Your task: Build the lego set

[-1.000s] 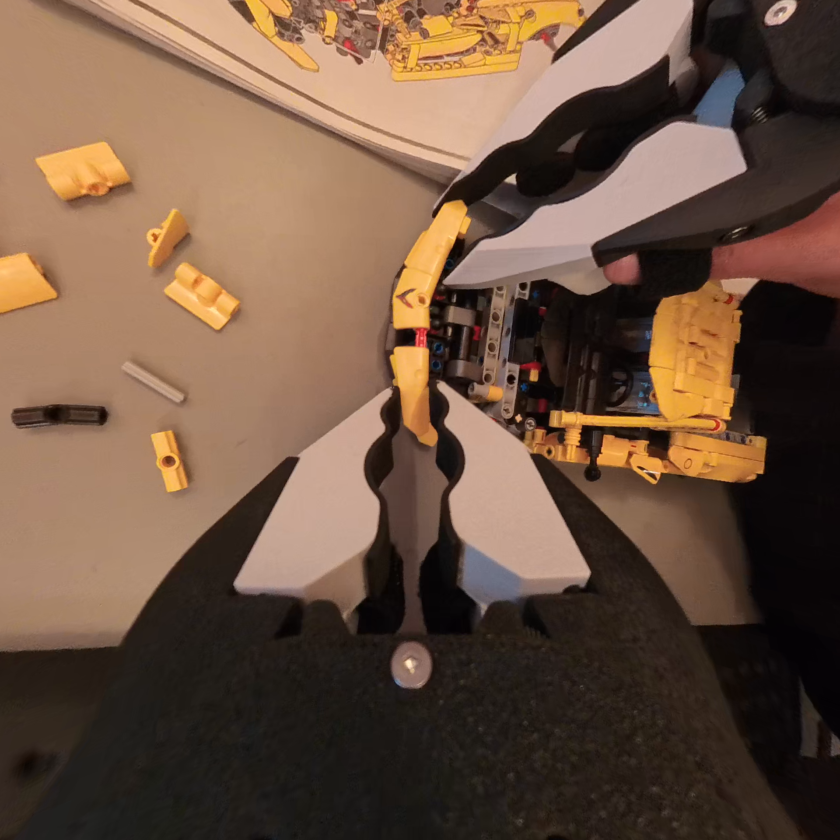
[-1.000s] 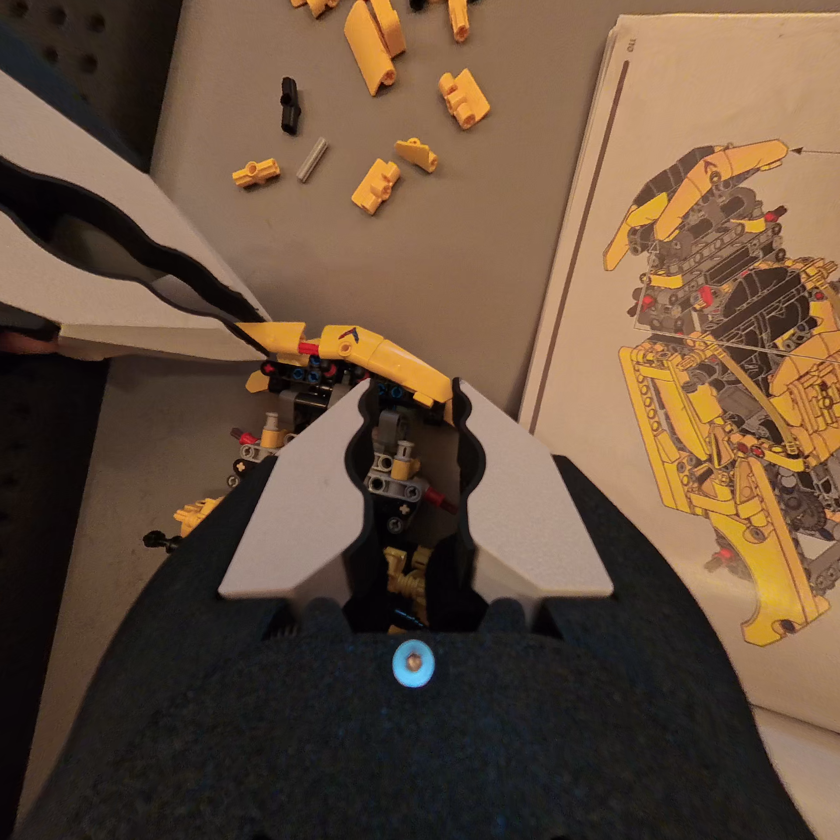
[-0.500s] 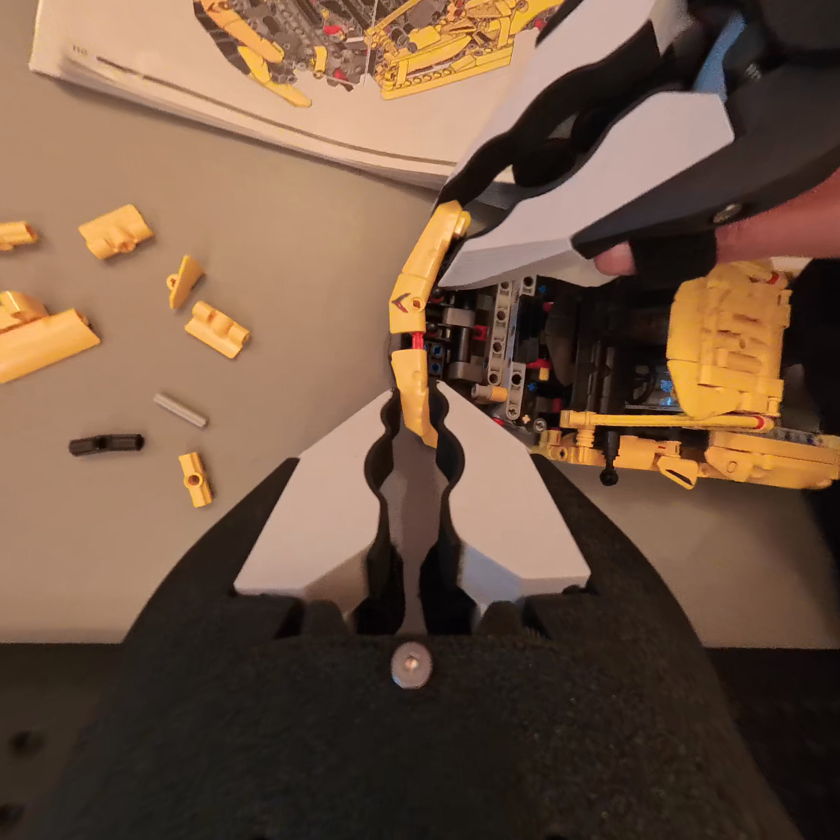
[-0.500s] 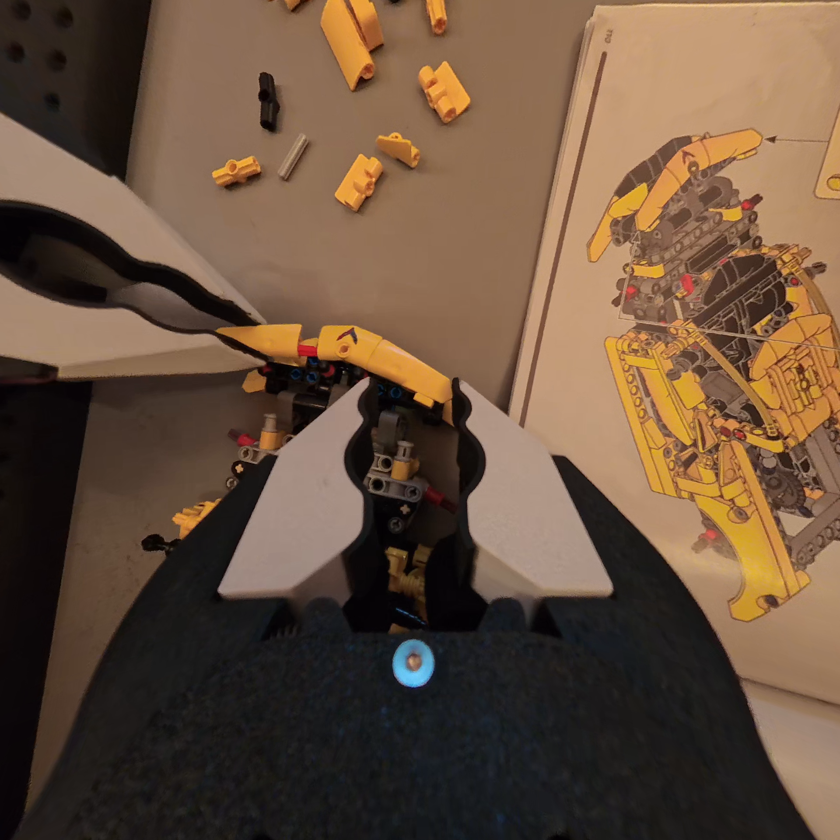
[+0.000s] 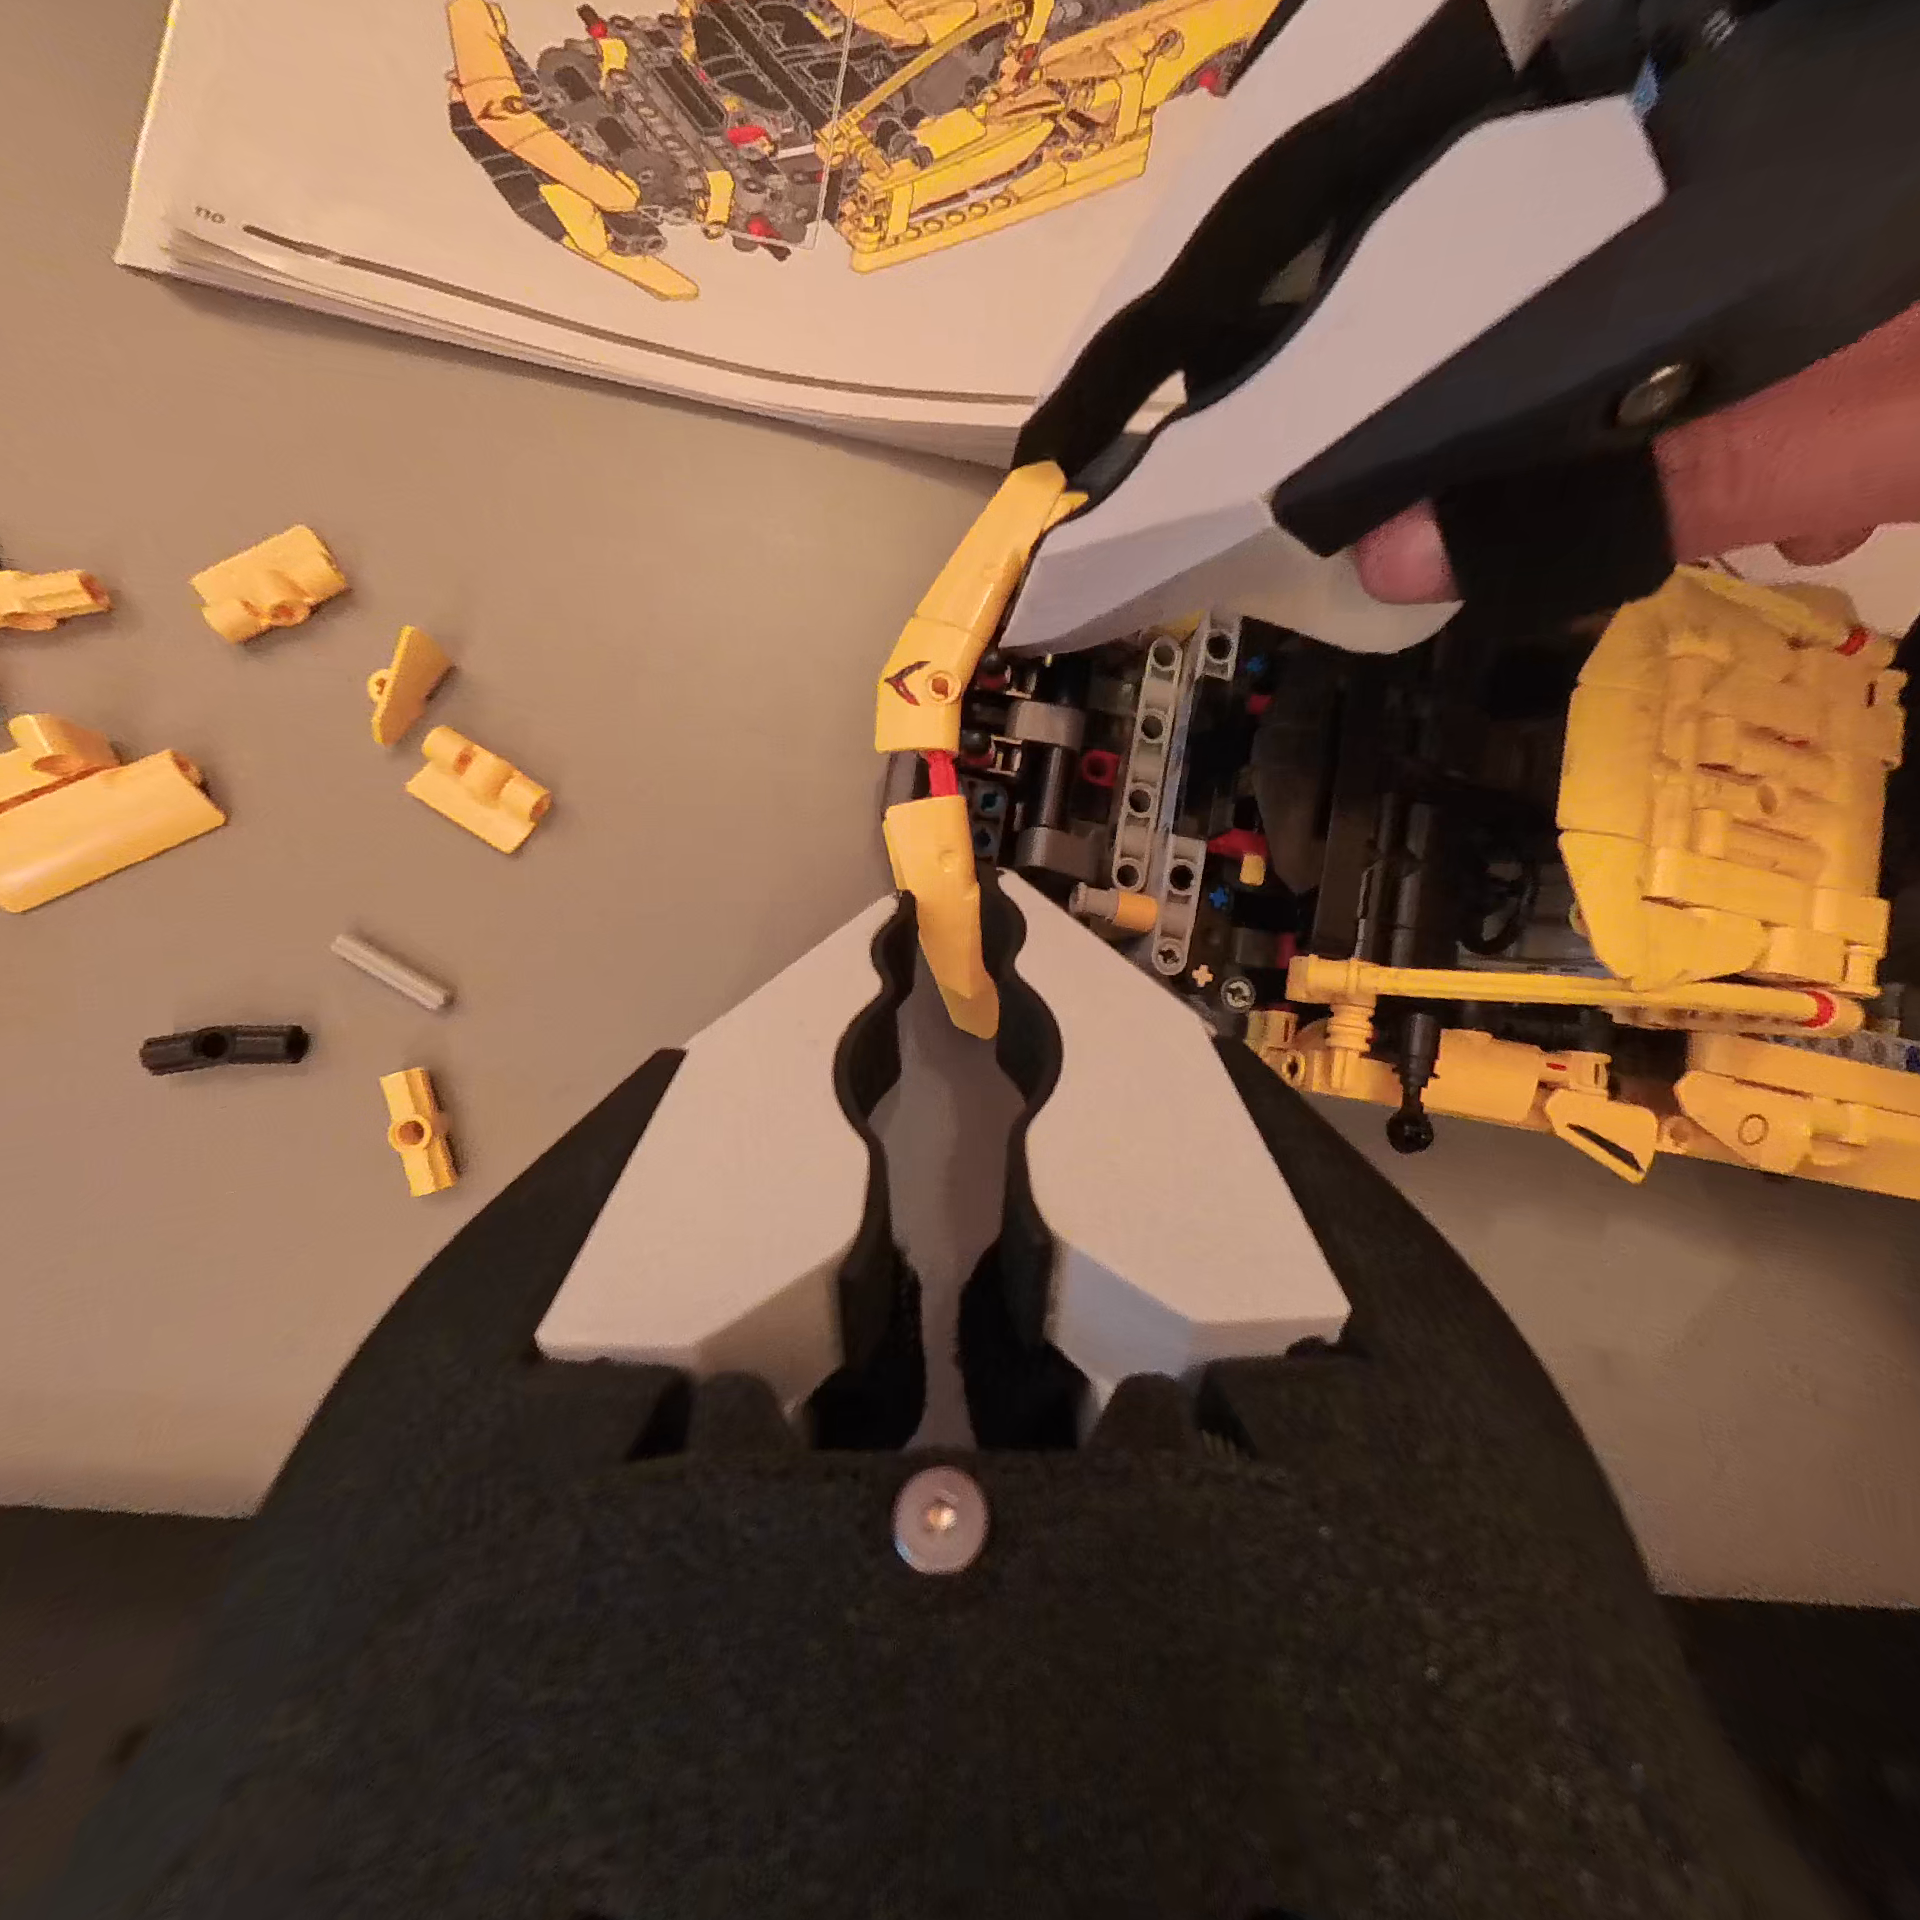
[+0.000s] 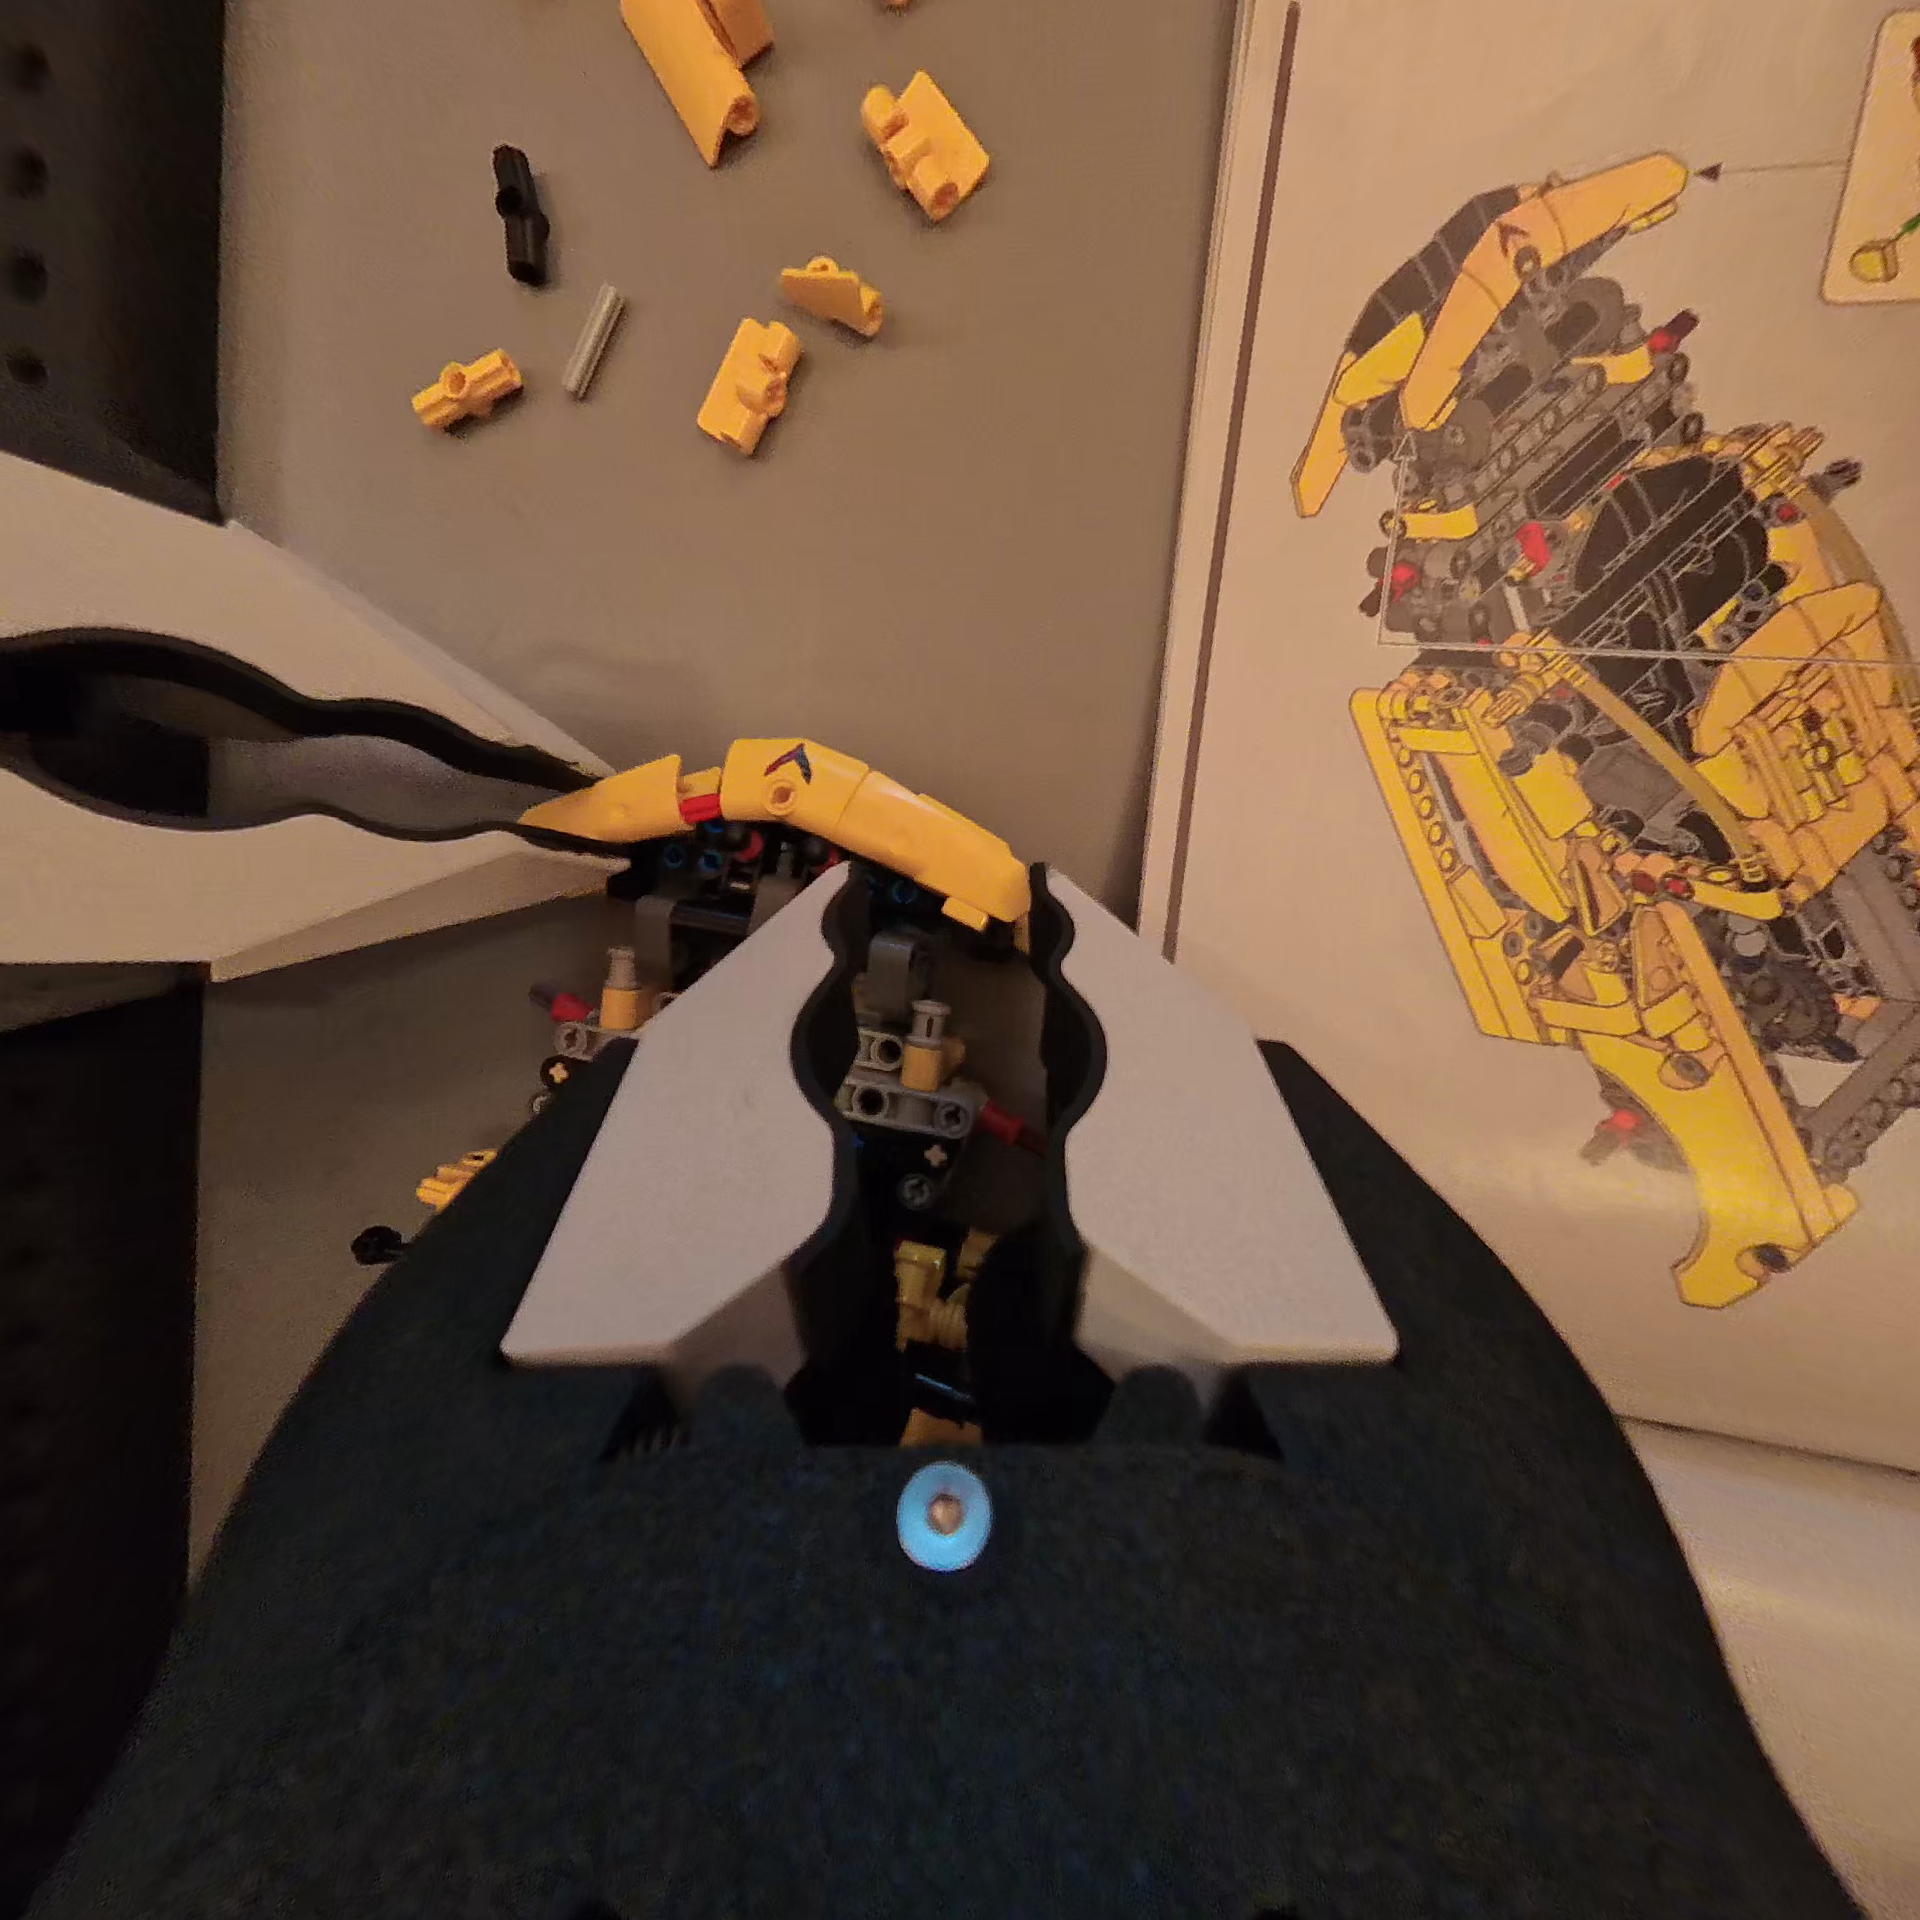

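Left wrist view: the lower tip of the curved yellow plastic panel strip [image 5: 940, 790] on the part-built yellow-and-black lego model [image 5: 1455, 883] is pinched by the left tool [image 5: 951, 935], above the grey bench [image 5: 644, 582]. Right wrist view: the strip's other end is nipped by the right tool [image 6: 940, 904]. Risk judged: opposed pulls could snap the strip off its red axle.

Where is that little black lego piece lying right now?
The black piece lies loose on the grey table, left in the left wrist view, just beyond the small grey rod. In the right wrist view it sits upper left.
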